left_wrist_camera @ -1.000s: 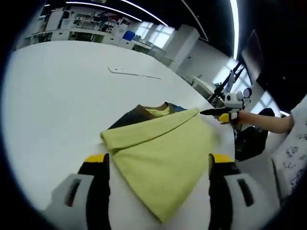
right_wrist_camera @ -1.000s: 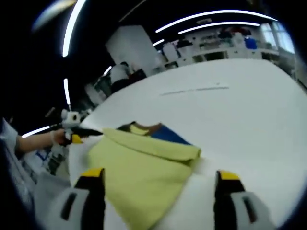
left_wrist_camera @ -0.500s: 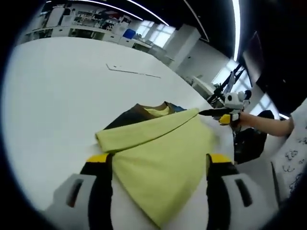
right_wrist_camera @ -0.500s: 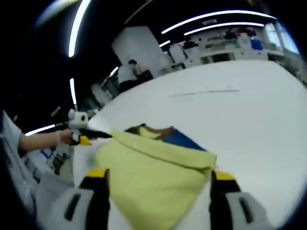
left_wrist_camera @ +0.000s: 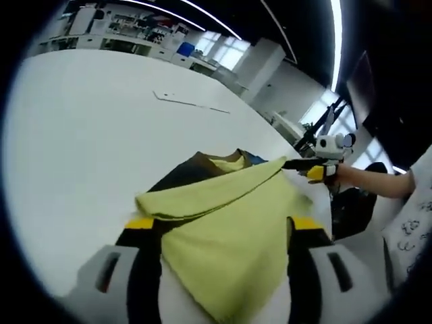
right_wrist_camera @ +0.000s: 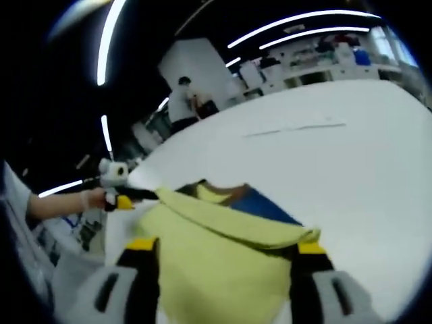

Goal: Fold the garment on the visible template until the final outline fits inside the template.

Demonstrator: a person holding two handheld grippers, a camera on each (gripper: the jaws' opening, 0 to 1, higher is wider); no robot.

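The garment [left_wrist_camera: 229,223] lies on the white worktop [left_wrist_camera: 81,135], its yellow-green layer folded over darker brown and blue parts that show at the far side [right_wrist_camera: 260,202]. It looks soft, light and limp; it should drape and sag wherever it is lifted, and a single layer may slip off the one beneath, so the best hold is on a folded edge or a corner, pinching all layers at once.

In the left gripper view, the left gripper [left_wrist_camera: 219,236] stands with its jaws parted on either side of the cloth's near edge, gripping nothing. The right gripper [left_wrist_camera: 307,165] reaches the far corner of the yellow fold; whether it pinches that corner cannot be told. In the right gripper view its jaws [right_wrist_camera: 219,260] also look spread over the cloth.

A thin line [left_wrist_camera: 189,102], possibly the template's marking, lies well beyond the garment. The worktop is open all round it, though its edge runs close behind the far corner.
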